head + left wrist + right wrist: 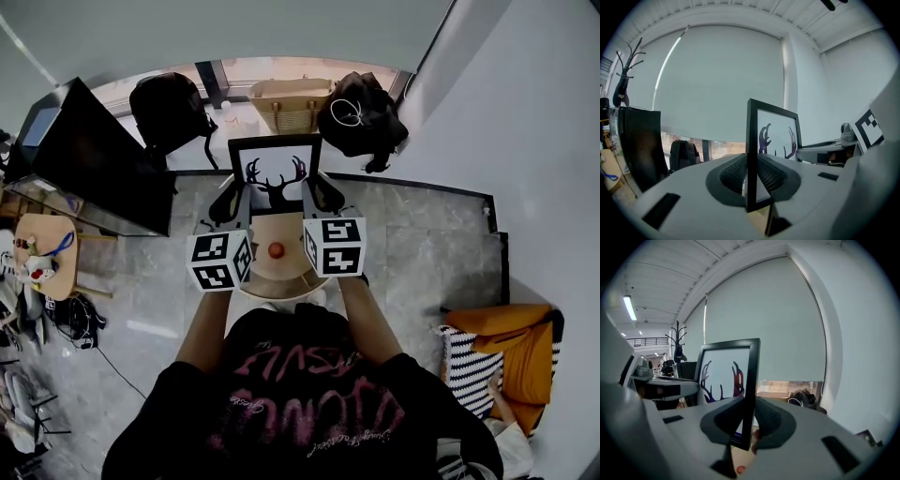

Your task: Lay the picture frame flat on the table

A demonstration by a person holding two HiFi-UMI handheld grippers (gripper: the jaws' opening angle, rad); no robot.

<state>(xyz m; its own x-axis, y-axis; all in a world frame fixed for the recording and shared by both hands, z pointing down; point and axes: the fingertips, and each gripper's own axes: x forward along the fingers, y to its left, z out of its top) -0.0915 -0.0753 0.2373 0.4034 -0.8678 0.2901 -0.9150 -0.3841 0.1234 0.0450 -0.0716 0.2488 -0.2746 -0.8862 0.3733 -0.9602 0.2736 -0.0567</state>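
Note:
A black picture frame with a dark antler print stands upright, held above a small round wooden table. My left gripper is shut on the frame's left edge, and my right gripper is shut on its right edge. In the left gripper view the frame runs edge-on between the jaws of the left gripper. The right gripper view shows the frame clamped the same way in the right gripper. A small red object lies on the tabletop below the frame.
A large black screen stands at the left, with a small wooden side table beside it. A black backpack, a wicker basket and a black bag line the window. Orange cushions lie at the lower right.

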